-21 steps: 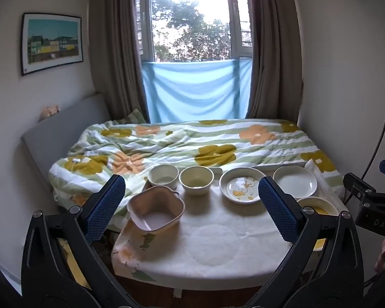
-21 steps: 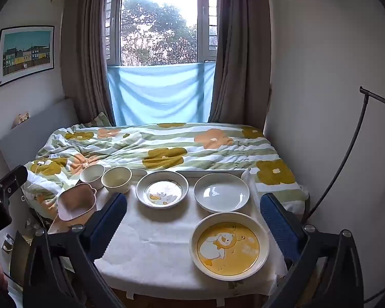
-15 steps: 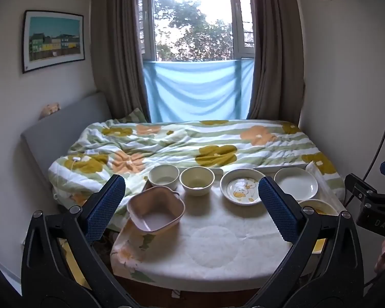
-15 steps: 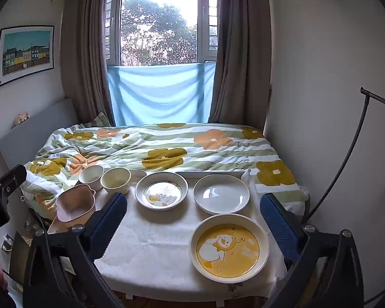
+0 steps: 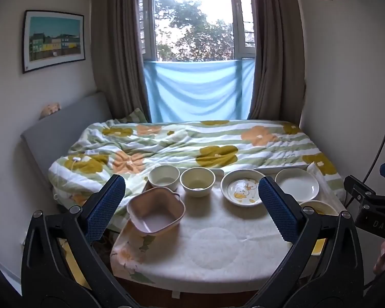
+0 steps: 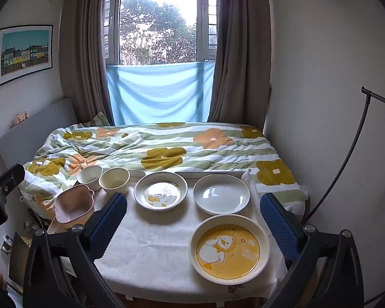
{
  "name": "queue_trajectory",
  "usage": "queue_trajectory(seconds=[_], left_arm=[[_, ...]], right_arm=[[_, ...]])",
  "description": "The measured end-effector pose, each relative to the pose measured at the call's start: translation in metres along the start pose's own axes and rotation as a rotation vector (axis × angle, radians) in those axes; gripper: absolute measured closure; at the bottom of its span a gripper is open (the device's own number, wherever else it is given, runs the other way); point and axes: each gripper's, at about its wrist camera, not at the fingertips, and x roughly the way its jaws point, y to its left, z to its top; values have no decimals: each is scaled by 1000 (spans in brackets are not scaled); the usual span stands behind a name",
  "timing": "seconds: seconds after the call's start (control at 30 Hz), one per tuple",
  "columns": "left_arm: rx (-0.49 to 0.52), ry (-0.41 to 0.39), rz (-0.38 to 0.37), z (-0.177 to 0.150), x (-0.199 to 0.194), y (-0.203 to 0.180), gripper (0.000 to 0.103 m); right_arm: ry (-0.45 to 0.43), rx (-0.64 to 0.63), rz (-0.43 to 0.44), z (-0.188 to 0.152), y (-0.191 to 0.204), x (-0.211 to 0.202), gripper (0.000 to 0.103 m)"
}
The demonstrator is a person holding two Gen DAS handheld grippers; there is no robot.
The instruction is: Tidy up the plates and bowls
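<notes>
On the white-clothed table (image 5: 213, 246) (image 6: 151, 243) stand a pink square bowl (image 5: 156, 211) (image 6: 74, 203), two cream round bowls (image 5: 164, 177) (image 5: 197, 181) (image 6: 89, 177) (image 6: 114, 180), a duck-print plate (image 5: 241, 191) (image 6: 161, 191), a plain white plate (image 5: 296, 184) (image 6: 221, 193) and a large yellow duck plate (image 6: 229, 249), partly hidden in the left wrist view (image 5: 318, 208). My left gripper (image 5: 191, 206) hovers open before the table's near edge. My right gripper (image 6: 192, 222) is open too, above the front of the table, with nothing between its fingers.
A bed with a flowered quilt (image 5: 192, 146) (image 6: 161, 148) lies right behind the table. A curtained window is beyond it. A black lamp arm (image 6: 346, 159) curves up at the right wall. Clutter sits on the floor left of the table (image 6: 20, 246).
Both views have crept slightly closer to the table; the dishes sit where they were and both grippers stay open.
</notes>
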Motion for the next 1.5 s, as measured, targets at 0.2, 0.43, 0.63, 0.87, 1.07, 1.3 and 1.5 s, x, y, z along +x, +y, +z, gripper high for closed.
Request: queue_trajectory(seconds=[0.2,0.43,0.63,0.87,1.07,1.3,1.5], left_arm=[[2,-2,3,-1,0,-3,0],[2,-5,2,-2,0,-3,0],[2,-6,3,-3,0,-5,0],[3,-7,-1,-4,-3,-6,0],[8,-12,-4,-4,-7,-7,0],[3,-8,-11,-3,-7,-3,0],[2,-14,-12,-3,-7,-1,0]], right_arm=[[2,-1,-2,-2,-2,1,0],[3,-1,0,-4,-1,2,0],[4,0,-3,-4,-2,1,0],[3,0,-9,-10,7,2,0],[4,3,-4,-9,6,-2,0],[5,3,-4,-8,6,-2,0],[5,4,-4,-8,6,-1,0]])
